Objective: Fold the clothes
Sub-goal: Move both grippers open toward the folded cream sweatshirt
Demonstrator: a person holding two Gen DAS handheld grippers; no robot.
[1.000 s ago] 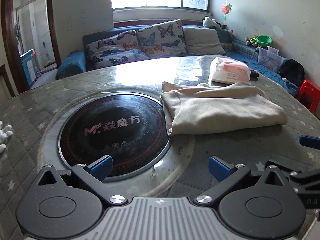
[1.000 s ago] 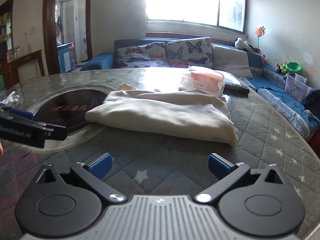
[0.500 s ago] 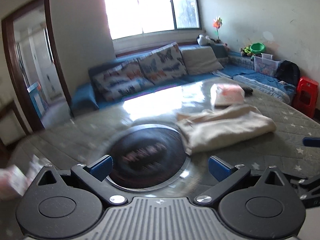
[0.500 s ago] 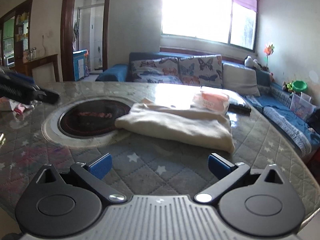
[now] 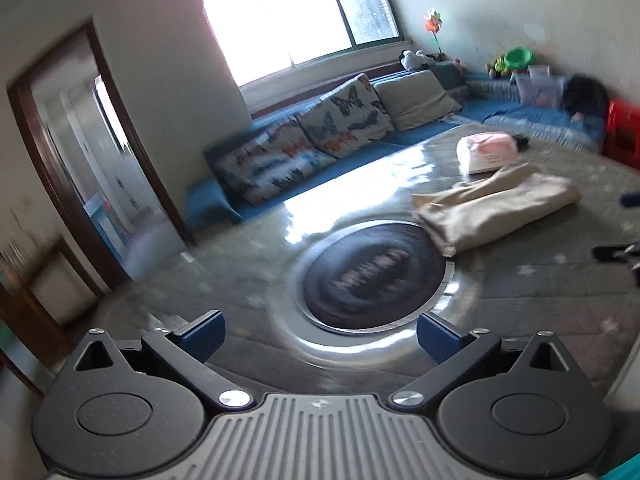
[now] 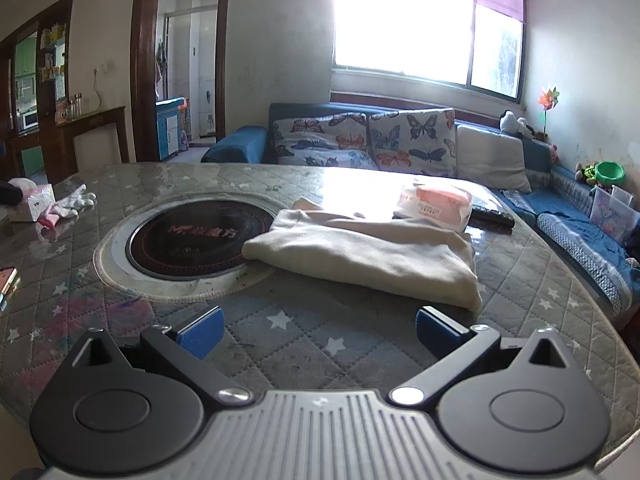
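On the left of the round quilted grey desk (image 6: 360,344) lie a white glove (image 6: 76,202) and a pale tissue box (image 6: 30,202), well apart from the work. The black round induction hob (image 6: 188,240) is set into the desk's middle. Just right of it, its left corner overlapping the hob's rim, rests the cream folded cloth garment (image 6: 368,252), with a pink-and-white plastic packet (image 6: 434,204) touching its far edge. The left gripper (image 5: 320,334) hangs with jaws wide apart, holding nothing, as does the right gripper (image 6: 318,332). The fold looks finished; if another is wanted, pinch matching near corners and lift them together so the layers stay aligned.
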